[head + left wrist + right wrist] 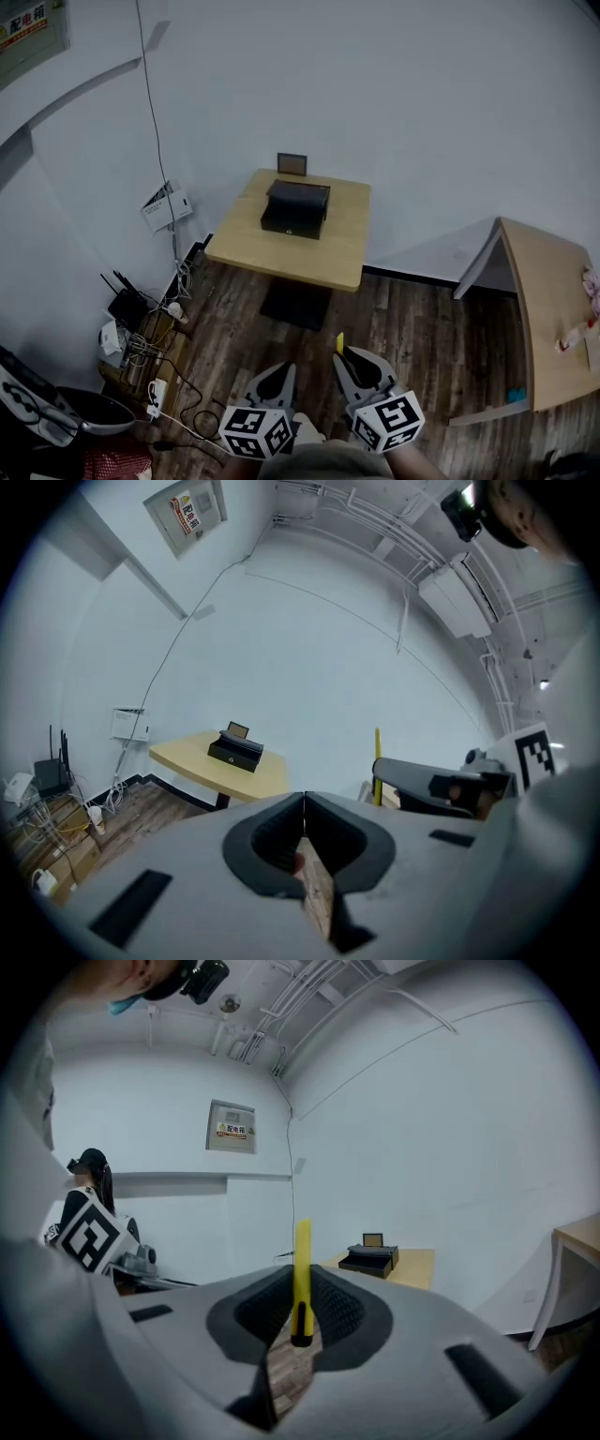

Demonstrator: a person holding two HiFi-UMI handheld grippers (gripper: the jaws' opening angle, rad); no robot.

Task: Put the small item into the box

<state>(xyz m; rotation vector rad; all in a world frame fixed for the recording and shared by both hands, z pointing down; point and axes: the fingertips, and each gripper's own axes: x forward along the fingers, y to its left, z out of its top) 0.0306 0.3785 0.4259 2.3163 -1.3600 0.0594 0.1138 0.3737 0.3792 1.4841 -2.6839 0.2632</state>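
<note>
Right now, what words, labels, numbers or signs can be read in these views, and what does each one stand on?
"配电箱": red characters on the wall panel, top left of the head view.
Smaller print below those characters: too small to read.
The same panel in both gripper views: too blurred to read.
White wall unit by the cable: print too small to read.

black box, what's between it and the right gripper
Only wood floor and bare tabletop separate the right gripper from the box, per the head view.
</note>
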